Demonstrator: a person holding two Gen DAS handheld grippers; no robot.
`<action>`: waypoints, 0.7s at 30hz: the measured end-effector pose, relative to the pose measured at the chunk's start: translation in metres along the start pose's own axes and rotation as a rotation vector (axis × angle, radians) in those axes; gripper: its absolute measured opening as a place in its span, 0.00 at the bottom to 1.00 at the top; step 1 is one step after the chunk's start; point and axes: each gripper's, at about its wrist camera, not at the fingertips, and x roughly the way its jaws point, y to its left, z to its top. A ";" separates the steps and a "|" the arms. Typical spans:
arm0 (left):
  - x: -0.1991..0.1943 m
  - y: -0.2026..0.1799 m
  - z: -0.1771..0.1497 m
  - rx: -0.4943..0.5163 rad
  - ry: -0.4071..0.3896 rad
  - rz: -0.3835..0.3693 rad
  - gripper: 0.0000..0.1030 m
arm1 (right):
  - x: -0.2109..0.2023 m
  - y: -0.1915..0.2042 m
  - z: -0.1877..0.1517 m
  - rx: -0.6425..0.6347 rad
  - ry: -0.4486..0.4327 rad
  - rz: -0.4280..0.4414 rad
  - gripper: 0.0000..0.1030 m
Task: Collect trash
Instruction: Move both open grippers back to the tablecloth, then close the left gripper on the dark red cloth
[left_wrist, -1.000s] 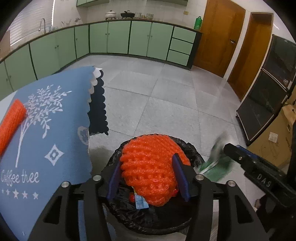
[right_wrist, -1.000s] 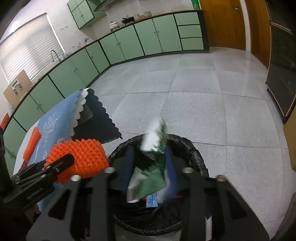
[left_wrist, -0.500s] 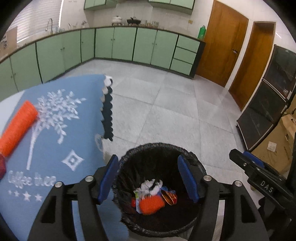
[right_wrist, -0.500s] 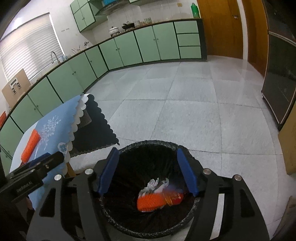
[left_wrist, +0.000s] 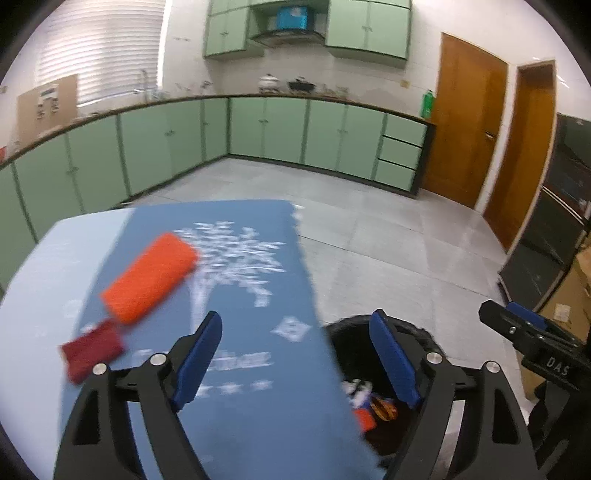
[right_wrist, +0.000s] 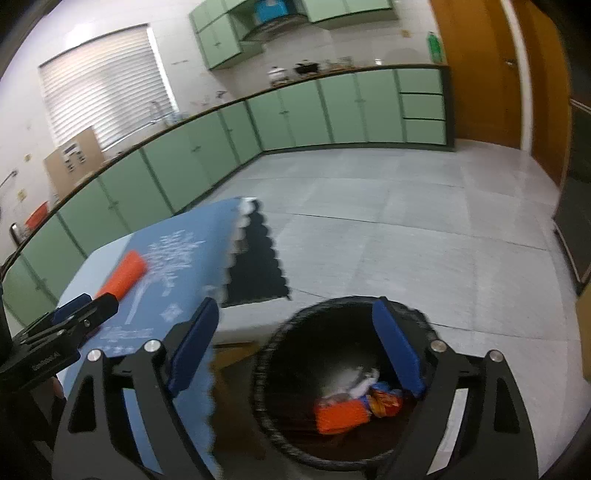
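Note:
A black-lined trash bin (right_wrist: 421, 317) stands on the floor beside the table, also low in the left wrist view (left_wrist: 347, 328); orange netting (right_wrist: 341, 415) and wrappers (right_wrist: 384, 400) lie inside. On the blue tablecloth (left_wrist: 243, 288) lie an orange foam net roll (left_wrist: 151, 277) and a dark red wrapper (left_wrist: 92, 349). My left gripper (left_wrist: 295, 354) is open and empty over the table's edge. My right gripper (right_wrist: 295, 343) is open and empty above the bin.
Green cabinets (left_wrist: 258, 136) line the far walls. Wooden doors (left_wrist: 469, 118) stand at the right, with a dark appliance (left_wrist: 554, 236) and cardboard box (left_wrist: 576, 295). The tiled floor (right_wrist: 406, 229) spreads beyond the bin.
Both grippers opened and dropped the orange netting and the wrapper into the bin. Since then both have swung up and left toward the table.

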 end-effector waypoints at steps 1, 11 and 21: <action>-0.003 0.008 -0.001 -0.003 -0.008 0.017 0.79 | 0.002 0.008 0.001 -0.008 0.002 0.012 0.84; -0.019 0.121 -0.017 -0.092 -0.017 0.248 0.88 | 0.035 0.103 0.006 -0.095 0.051 0.137 0.92; 0.005 0.176 -0.033 -0.201 0.064 0.280 0.88 | 0.070 0.162 0.004 -0.162 0.092 0.172 0.92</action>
